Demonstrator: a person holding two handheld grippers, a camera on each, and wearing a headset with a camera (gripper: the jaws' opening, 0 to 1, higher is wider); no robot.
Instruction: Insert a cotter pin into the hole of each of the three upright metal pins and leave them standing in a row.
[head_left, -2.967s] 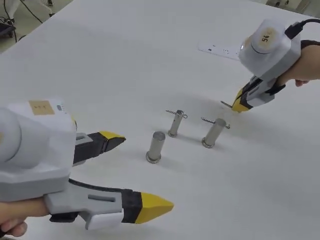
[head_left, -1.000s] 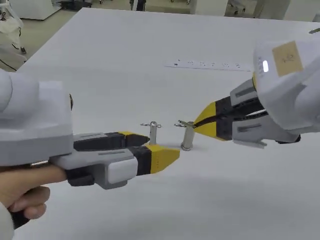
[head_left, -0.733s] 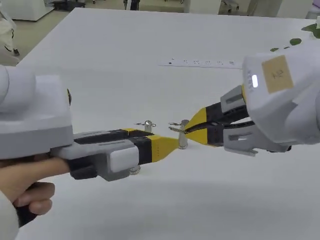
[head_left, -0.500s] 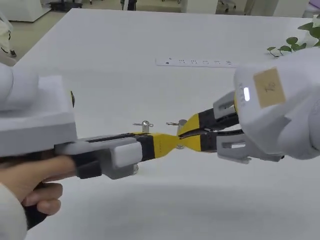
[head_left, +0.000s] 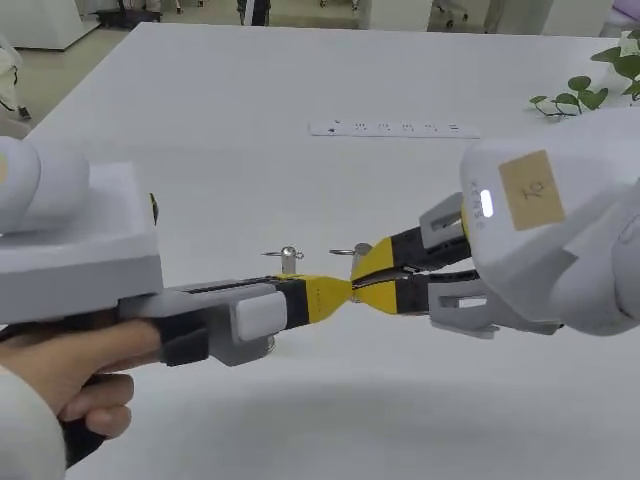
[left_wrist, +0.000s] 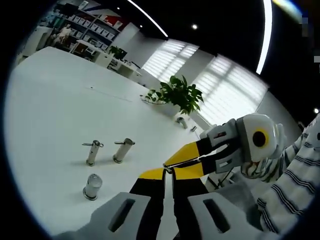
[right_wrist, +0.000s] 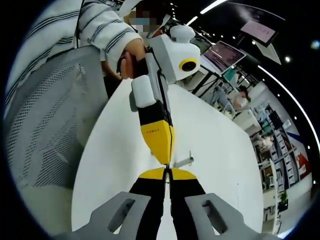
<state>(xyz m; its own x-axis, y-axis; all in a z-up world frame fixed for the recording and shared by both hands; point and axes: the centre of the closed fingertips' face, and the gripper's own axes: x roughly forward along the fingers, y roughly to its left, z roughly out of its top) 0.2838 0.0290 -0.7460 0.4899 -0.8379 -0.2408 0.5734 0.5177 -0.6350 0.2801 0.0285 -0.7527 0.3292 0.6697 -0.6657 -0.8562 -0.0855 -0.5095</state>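
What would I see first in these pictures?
The yellow-tipped left hand-held gripper and right hand-held gripper meet tip to tip above the white table. Beside them stand three short silver metal pins: two carry thin wire cotter pins through their tops, and one is bare.

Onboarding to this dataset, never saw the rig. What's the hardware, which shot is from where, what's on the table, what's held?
No robot: a person holds a two-jaw gripper in each hand. The wide picture is from a headset camera looking down at the left gripper and right gripper, tip to tip. Each round picture is from a fisheye camera riding on one gripper, looking along its own jaws. On the white table stand three metal pins: one fitted pin and a second fitted pin carry cotter pins, a bare pin has none. A power strip lies behind. Both grippers look shut. A thin wire, probably the third cotter pin, seems pinched where the tips meet; by which gripper, I cannot tell.
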